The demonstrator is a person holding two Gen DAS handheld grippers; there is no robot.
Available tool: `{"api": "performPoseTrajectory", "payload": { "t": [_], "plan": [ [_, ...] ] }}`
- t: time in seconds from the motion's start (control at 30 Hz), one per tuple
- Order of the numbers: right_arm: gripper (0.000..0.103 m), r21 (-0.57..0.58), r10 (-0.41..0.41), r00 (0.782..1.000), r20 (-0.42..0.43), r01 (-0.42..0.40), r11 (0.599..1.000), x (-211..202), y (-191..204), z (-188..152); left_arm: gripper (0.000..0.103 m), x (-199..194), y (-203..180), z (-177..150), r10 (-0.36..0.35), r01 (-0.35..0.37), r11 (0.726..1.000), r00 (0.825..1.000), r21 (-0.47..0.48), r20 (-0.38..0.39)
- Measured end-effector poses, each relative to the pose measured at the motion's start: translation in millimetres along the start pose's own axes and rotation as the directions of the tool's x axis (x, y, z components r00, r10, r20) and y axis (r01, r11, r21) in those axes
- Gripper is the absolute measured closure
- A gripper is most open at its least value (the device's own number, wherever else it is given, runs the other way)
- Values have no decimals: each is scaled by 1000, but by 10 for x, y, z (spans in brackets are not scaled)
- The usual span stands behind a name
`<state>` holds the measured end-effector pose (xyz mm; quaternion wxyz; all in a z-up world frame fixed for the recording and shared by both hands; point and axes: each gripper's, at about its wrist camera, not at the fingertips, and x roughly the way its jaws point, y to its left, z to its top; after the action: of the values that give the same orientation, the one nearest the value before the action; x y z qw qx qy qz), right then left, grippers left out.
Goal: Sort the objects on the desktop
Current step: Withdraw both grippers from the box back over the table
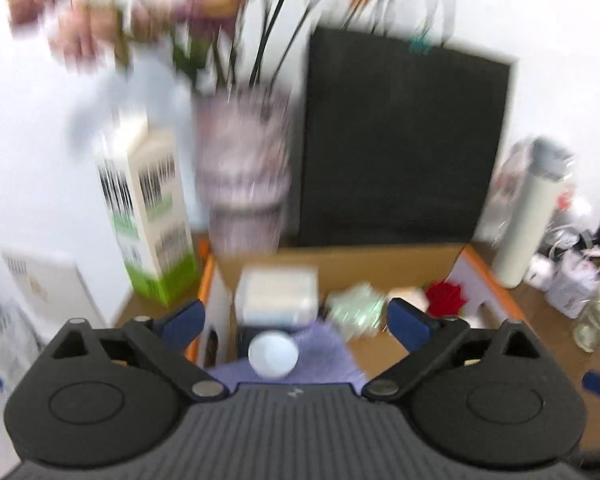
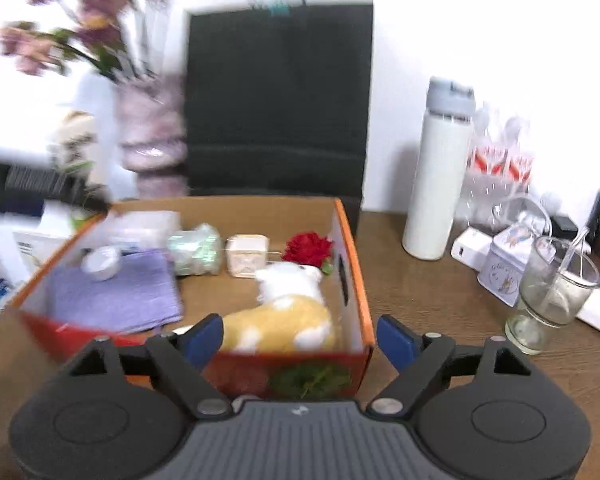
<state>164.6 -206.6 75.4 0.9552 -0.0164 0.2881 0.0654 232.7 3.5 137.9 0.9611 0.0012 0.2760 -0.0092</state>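
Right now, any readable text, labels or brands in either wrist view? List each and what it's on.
None can be read in either view.
Tall carton: dark print bands, blurred by motion.
Flat white pack: faint printed lines, too blurred.
Small tin: blue decoration, no letters resolve.
Clear bag: red and white marks, unreadable.
Left tongs and right tongs: a small emblem on each body, not legible.

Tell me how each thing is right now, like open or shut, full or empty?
left gripper: open, holding nothing.
right gripper: open, holding nothing.
cardboard box: open on top, with things inside.
plush toy: lying in the box.
purple cloth: lying flat in the box.
white bottle: upright, lid shut.
glass: upright, looks empty.
black bag: standing upright.
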Motion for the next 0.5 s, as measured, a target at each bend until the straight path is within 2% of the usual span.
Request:
{"api": "performPoseTrajectory", "payload": {
  "t": [0.03, 0.13, 0.3, 0.43, 0.5],
  "plan": [
    [17, -1, 16, 1000, 19, -16, 1000, -98, 3, -67, 1, -141, -33, -30, 9, -9, 1000, 1000, 3, 28],
    [16, -10, 48, 998, 47, -48, 999, -296, -9, -234, 1, -361, -164, -173, 10, -11, 1000, 1000, 13, 22],
    [16, -24, 48, 999, 5, -48, 999, -376, 60, -450, 0, -686, -218, -626, 54, -53, 998, 998, 29, -12],
    [16, -23, 62, 998, -9, -62, 998, -488, 95, -668, 0, -919, -64, -1156, 67, -70, 996, 996, -56, -60],
    [15, 22, 92, 995, -23, -92, 996, -567, 69, -813, 0, -982, -7, -1430, 66, -72, 993, 996, -97, -60]
  ]
}}
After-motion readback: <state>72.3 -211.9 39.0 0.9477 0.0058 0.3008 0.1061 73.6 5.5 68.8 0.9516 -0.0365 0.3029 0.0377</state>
